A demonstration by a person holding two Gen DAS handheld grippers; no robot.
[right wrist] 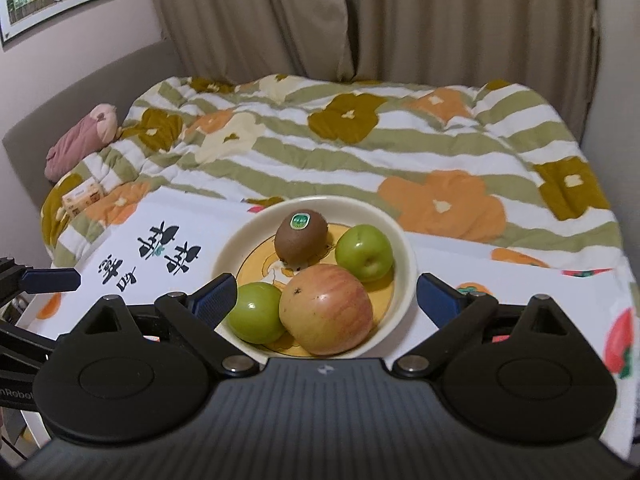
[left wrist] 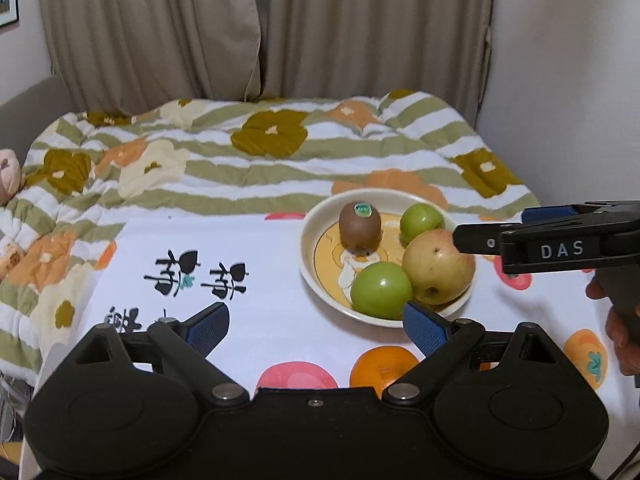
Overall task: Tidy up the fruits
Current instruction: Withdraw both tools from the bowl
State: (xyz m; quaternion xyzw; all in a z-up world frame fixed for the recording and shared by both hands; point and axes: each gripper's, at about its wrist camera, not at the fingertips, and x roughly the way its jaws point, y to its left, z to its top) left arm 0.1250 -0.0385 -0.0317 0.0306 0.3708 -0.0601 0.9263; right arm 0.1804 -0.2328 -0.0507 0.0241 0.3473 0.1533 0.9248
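The right gripper (right wrist: 324, 294), jaws spread wide and gripping nothing, is hovering directly before the round red-yellow apple (right wrist: 326, 308) lying in the shallow cream ceramic bowl (right wrist: 404, 248); the left gripper (left wrist: 316, 326), equally open and empty, is standing farther off.

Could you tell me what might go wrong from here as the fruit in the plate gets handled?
1. The apple leans against the near green plum; lifting it could send that plum rolling over the plate's low rim.
2. The kiwi stands on end, so a nudge may topple it.
3. The open right gripper straddles the plate closely; its fingers could knock the rim and shift the plate on the cloth.
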